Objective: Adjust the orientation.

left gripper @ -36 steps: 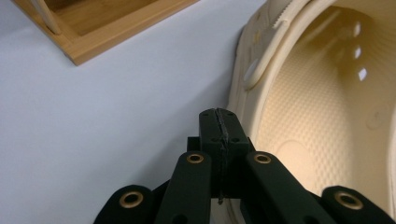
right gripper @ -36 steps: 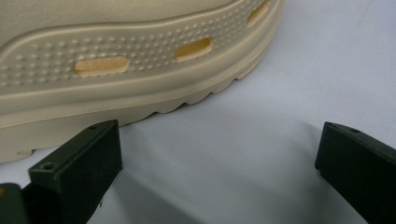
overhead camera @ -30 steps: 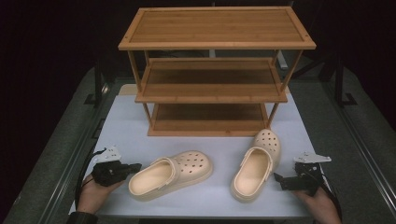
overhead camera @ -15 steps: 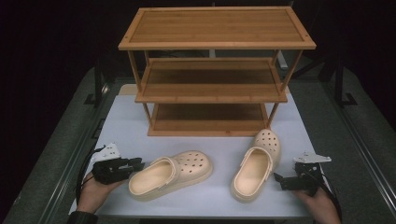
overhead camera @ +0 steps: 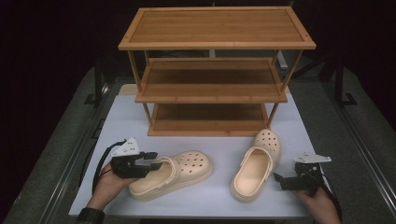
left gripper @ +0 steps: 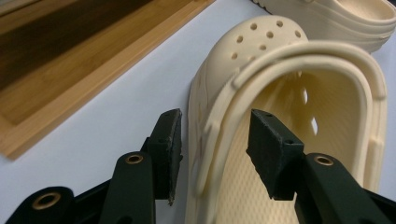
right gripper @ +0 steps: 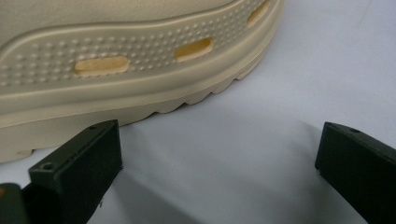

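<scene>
Left gripper view: left gripper (left gripper: 215, 154) jaws, just opening, straddle clog (left gripper: 289, 121) rim.

Each hand carries a black two-jaw gripper. The left gripper (overhead camera: 150, 160) has a blocky black body topped by a pale grey three-cornered plate, and a black cable loops from its rear. The right gripper (overhead camera: 279, 178) matches it, with its own grey plate and a dark cable. Up close, the jaws are matte black with flat rectangular pads, small screw holes and brass-coloured rivets. A dark cuff circles the left wrist.
</scene>
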A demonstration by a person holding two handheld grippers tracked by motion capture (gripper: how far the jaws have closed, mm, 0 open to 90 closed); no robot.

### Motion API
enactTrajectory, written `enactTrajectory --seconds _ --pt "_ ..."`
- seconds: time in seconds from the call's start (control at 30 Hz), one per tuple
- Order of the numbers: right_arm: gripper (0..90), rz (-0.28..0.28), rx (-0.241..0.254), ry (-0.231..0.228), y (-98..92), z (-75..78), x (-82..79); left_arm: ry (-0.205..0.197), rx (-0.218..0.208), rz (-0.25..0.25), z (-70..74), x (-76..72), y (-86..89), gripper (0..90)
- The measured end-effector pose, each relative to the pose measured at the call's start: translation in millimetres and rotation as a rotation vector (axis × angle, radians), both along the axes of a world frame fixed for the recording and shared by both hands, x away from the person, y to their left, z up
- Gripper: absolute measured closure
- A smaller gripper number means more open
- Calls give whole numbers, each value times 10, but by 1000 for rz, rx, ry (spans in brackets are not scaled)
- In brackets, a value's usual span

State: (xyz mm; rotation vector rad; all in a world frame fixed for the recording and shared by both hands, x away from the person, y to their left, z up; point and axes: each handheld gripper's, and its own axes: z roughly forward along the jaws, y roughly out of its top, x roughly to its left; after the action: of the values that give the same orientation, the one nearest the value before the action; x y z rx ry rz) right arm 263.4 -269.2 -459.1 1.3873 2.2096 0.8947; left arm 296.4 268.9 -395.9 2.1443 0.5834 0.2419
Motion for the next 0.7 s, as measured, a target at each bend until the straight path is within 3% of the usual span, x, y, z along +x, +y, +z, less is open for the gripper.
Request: enactTrajectory --seconds 0.33,0.7 --pt "0 2 -1 0 -2 0 3 16 3 -41 -44 84 -147 612" --pt "0 2 -2 1 -2 1 4 -21 46 -37 -14 56 -174 731"
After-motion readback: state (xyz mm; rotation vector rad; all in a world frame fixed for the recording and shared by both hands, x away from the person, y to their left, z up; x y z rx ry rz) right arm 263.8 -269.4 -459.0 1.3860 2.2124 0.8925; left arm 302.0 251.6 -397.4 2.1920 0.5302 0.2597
